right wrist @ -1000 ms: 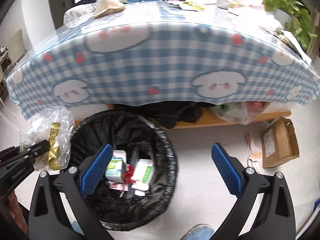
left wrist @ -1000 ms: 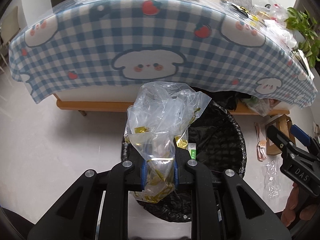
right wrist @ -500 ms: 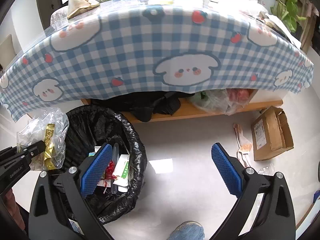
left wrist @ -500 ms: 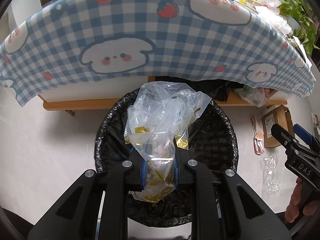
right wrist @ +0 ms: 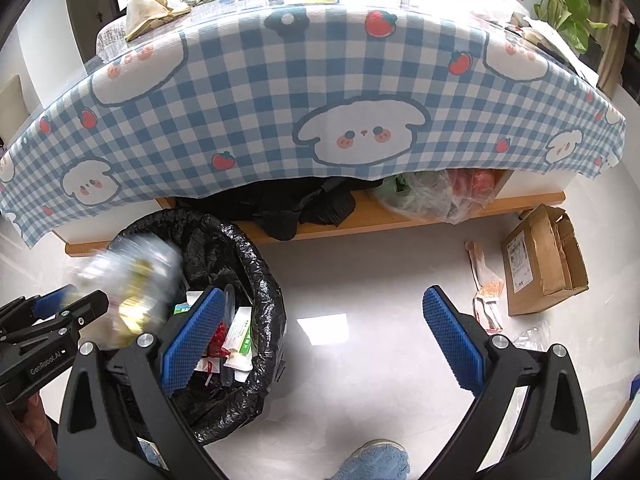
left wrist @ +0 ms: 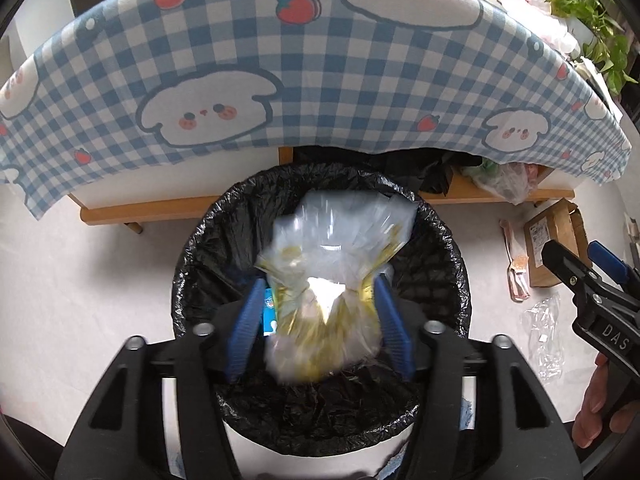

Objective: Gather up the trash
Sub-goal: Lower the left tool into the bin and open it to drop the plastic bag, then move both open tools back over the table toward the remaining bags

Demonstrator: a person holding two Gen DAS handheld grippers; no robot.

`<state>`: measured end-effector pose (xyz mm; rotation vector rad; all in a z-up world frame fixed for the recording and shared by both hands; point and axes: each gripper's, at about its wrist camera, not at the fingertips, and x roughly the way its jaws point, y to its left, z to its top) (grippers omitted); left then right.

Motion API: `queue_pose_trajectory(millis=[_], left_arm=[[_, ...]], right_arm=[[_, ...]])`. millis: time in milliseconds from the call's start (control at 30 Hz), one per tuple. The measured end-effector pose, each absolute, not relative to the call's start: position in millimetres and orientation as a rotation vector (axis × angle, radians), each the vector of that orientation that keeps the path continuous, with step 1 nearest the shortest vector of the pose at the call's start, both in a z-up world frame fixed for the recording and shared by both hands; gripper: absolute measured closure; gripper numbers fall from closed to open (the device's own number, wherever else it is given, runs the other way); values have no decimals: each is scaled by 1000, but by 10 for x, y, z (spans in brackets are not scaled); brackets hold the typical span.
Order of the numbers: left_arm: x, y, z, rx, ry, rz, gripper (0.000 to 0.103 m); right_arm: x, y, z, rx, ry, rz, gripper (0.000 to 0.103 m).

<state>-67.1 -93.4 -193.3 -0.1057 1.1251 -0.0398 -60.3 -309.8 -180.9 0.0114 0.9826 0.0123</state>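
Left gripper (left wrist: 318,328) parted; blurred bag (left wrist: 332,292), perhaps loose.

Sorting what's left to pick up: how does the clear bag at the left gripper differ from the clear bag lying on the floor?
The bag at the left gripper is bulging with gold wrappers; the floor bag looks flat and nearly empty. The first is above the bin, motion-blurred between open jaws; the second lies still on the floor, by the box. Both are crinkled clear plastic.
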Motion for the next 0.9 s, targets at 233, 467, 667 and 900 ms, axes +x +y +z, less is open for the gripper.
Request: queue_pose_trajectory(millis=[233, 467, 667, 900], left_arm=[[-687, -888, -1771, -107, 1090, -42, 20], [-721, -837, -1528, -94, 1030, -42, 8], [-743, -744, -1304, -107, 981, -43, 6], [-752, -631, -1041, -120, 936, -37, 6]], right_arm=[[-600, -3068, -1712, 12, 971, 14, 8], [-616, -3005, -1485, 10, 928, 35, 8], [-649, -2914, -1245, 1, 885, 69, 8], [-669, -2812, -970, -10, 838, 100, 8]])
